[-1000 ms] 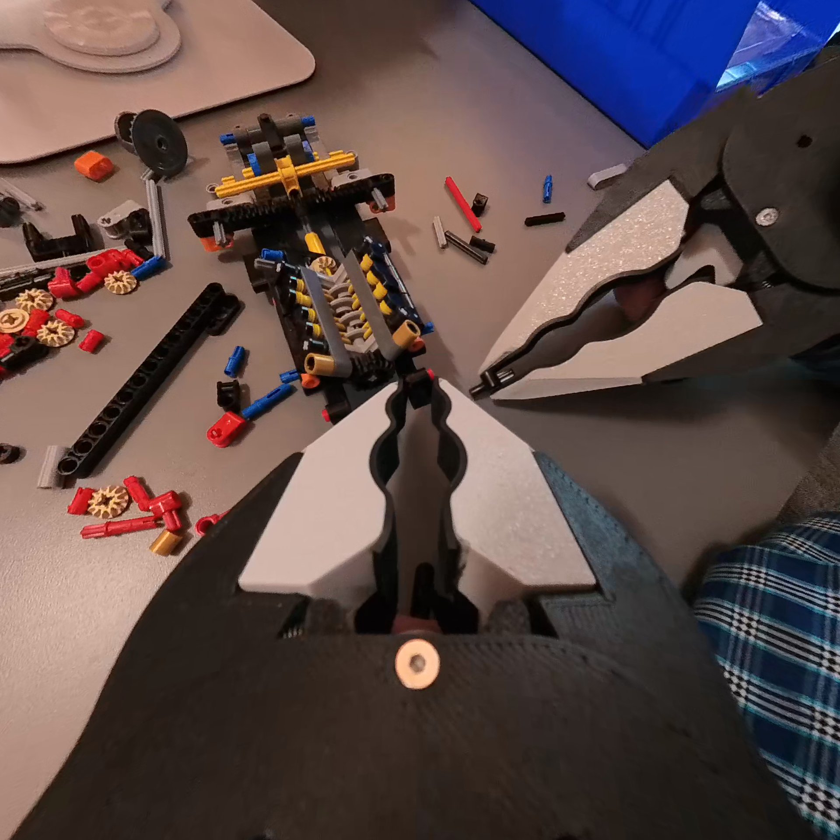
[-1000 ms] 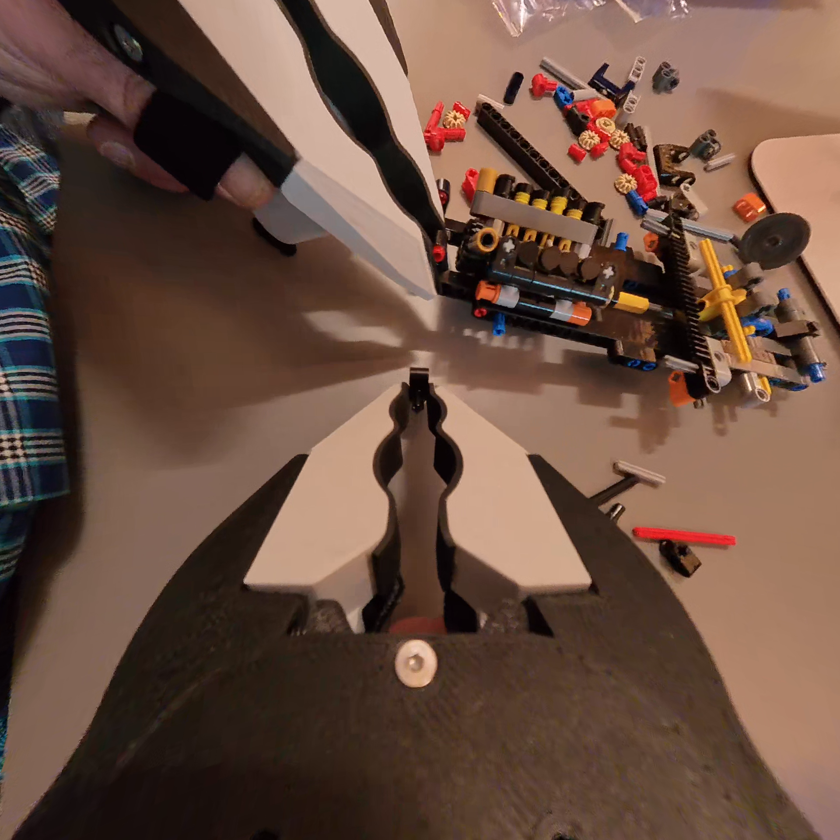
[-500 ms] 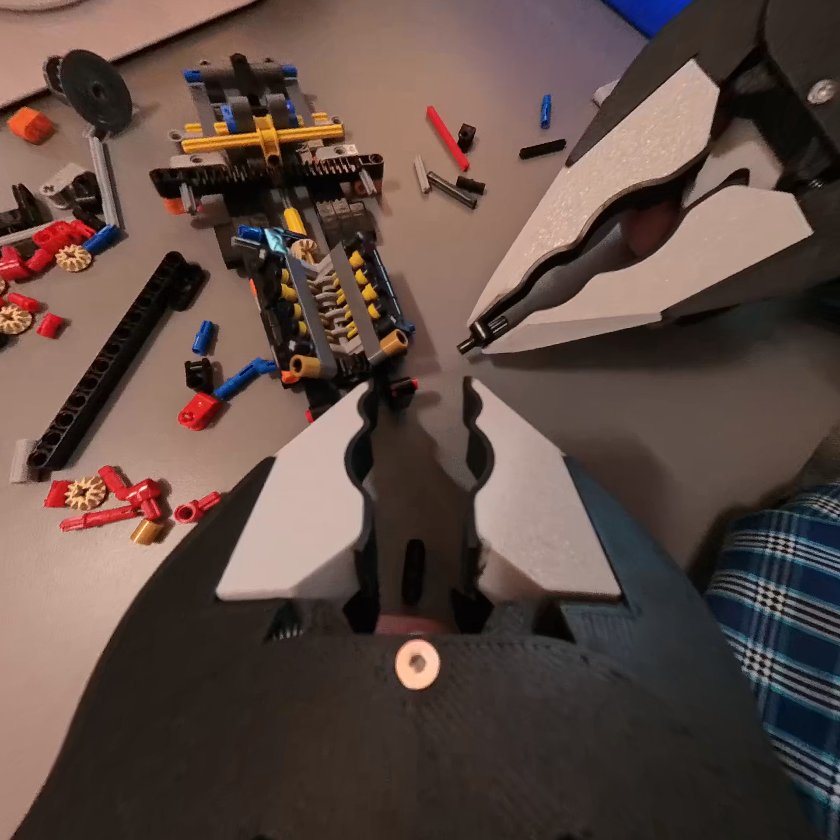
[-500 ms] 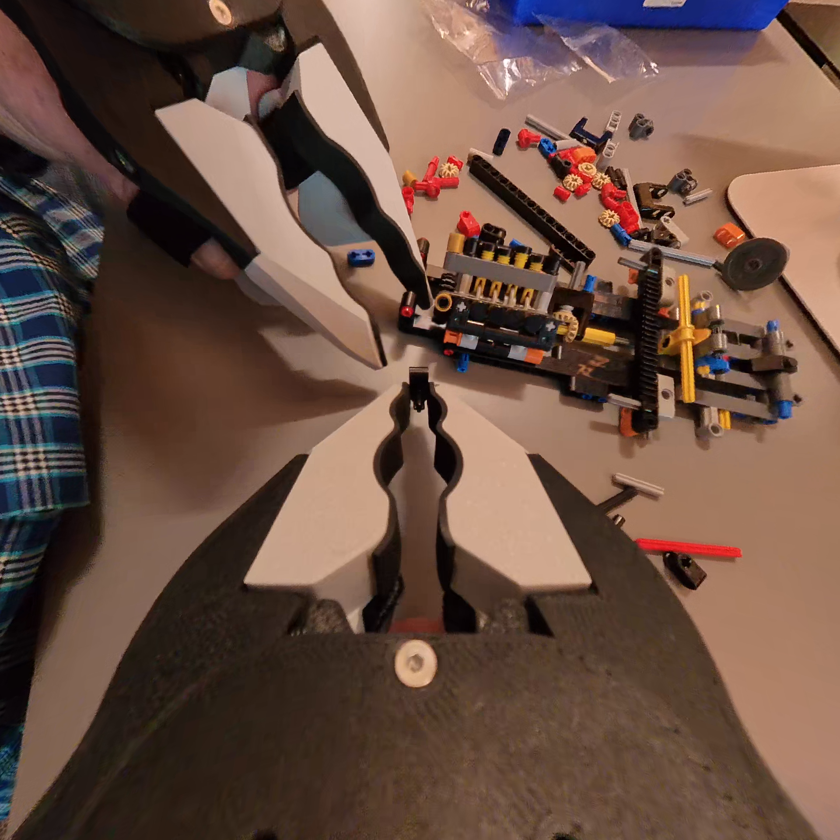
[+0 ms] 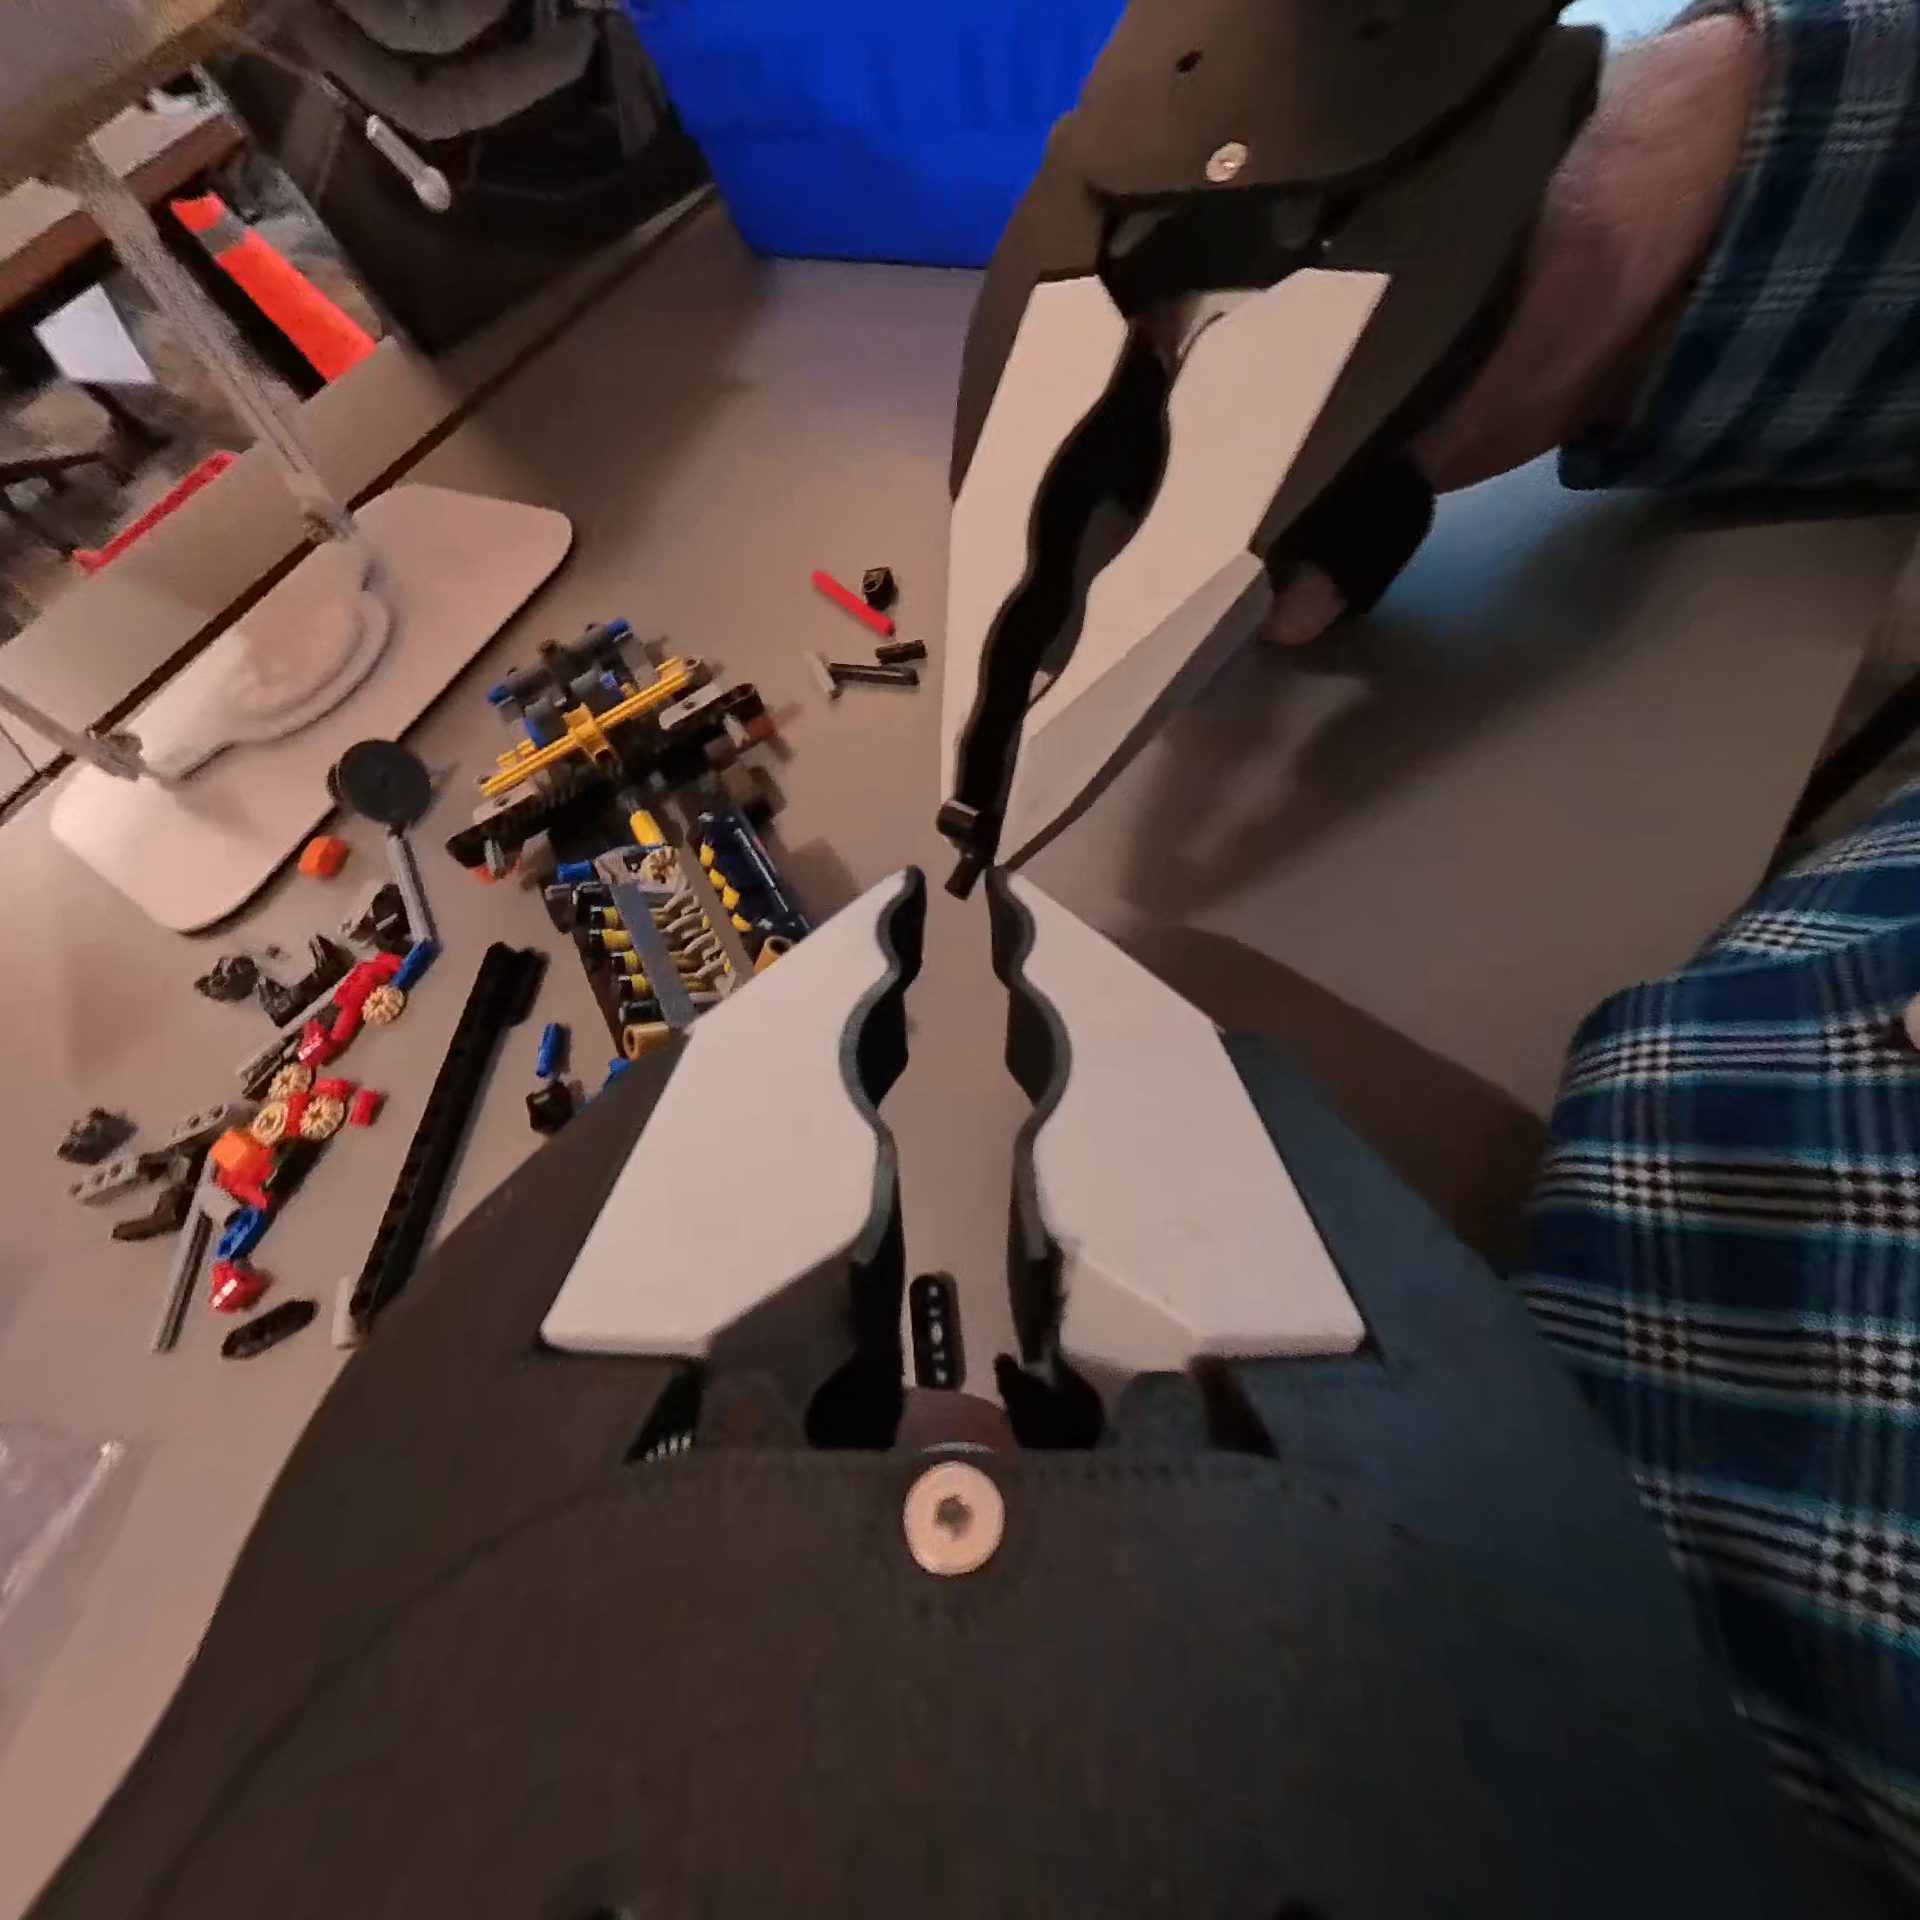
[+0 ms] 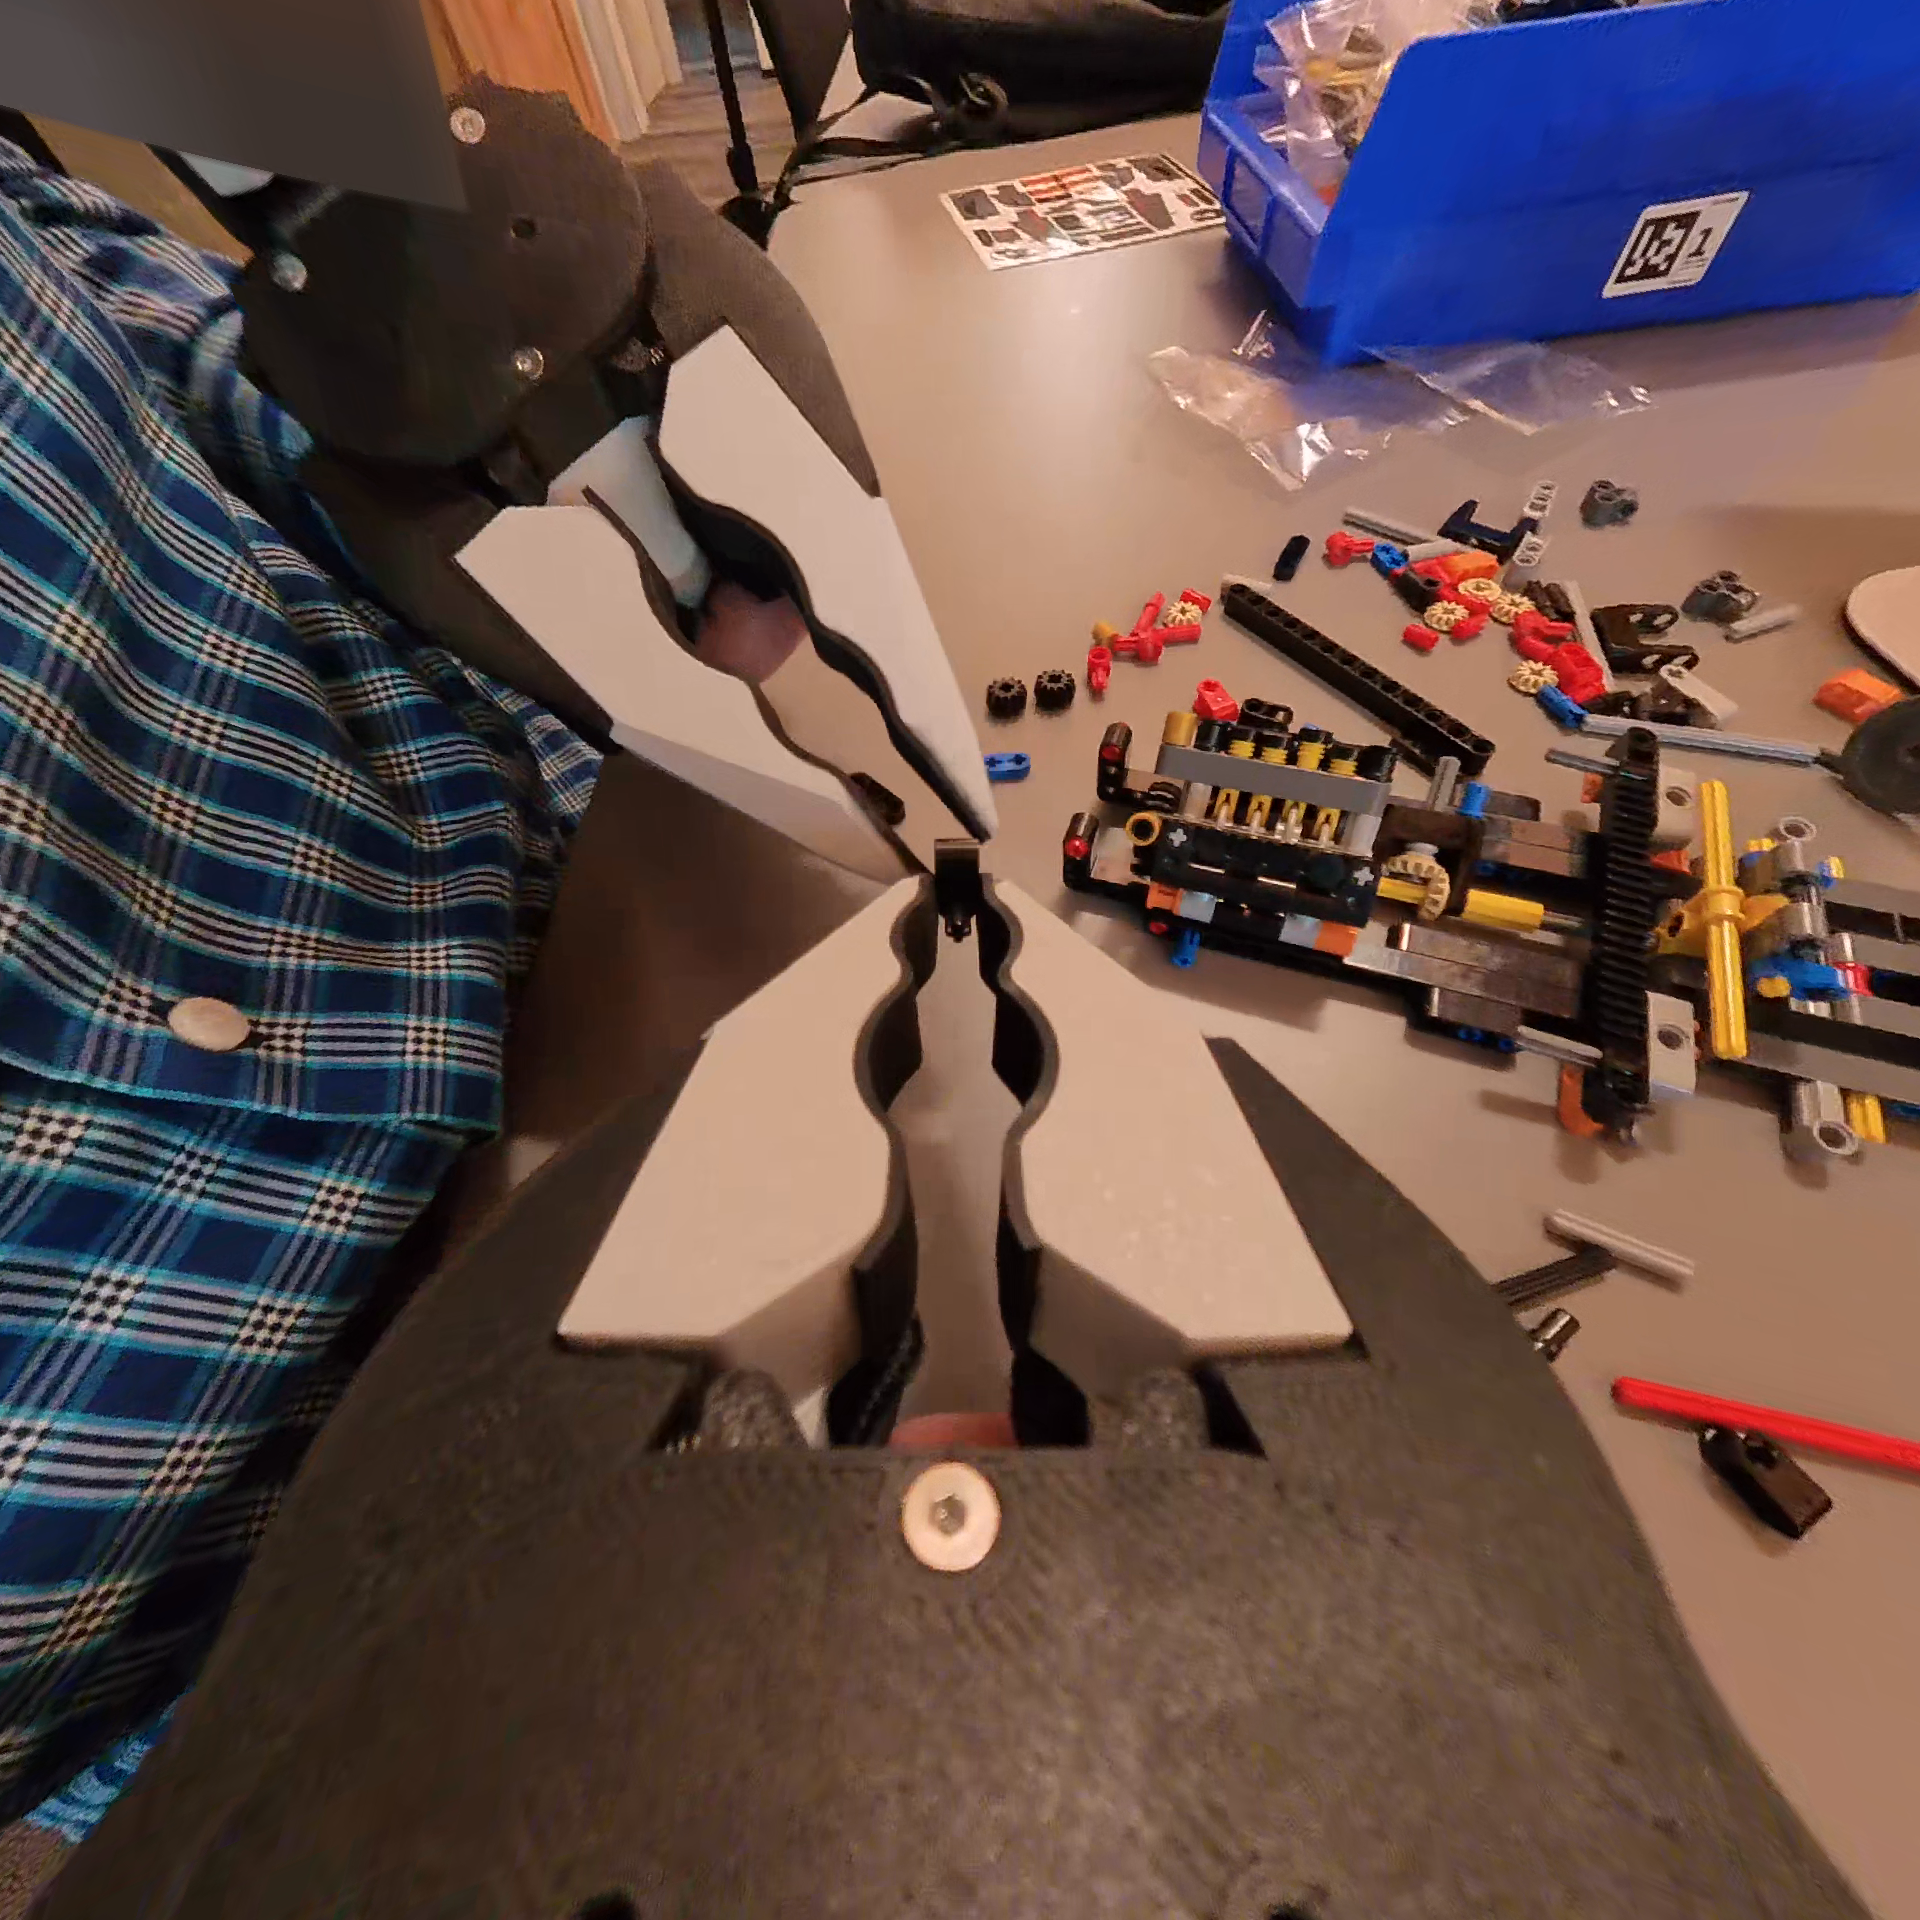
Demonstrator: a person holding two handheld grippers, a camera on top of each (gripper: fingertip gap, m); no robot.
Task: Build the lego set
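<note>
The partly built Lego car chassis (image 5: 644, 862) lies on the grey table; it also shows in the right wrist view (image 6: 1455, 914). My right gripper (image 6: 951, 896) is shut on a small black pin (image 6: 954, 864) and holds it above the table. In the left wrist view the right gripper (image 5: 971, 831) comes down from above, with the pin (image 5: 961, 857) at its tips. My left gripper (image 5: 951, 894) is open and empty, its tips on either side of the pin's end. In the right wrist view the left gripper (image 6: 940, 831) reaches in from the upper left.
Loose red, black and tan parts (image 6: 1507, 613) and a long black beam (image 5: 447, 1122) lie beside the chassis. A blue bin (image 6: 1558, 187), a plastic bag (image 6: 1351, 405) and a sticker sheet (image 6: 1081, 208) sit behind. A white stand base (image 5: 312, 675) is at far left. A red axle (image 6: 1766, 1418) lies near. Left and right tips are no more than a few centimetres apart. The long black beam (image 5: 447, 1122) is about 15 centimetres from both grippers' fingertips. Seen from the right wrist view (image 6: 1330, 662) as well.
My left gripper let go of the chassis end, lifted off the table and swung over to the right gripper's tip. The right gripper rose with the black pin and turned toward the left gripper.
</note>
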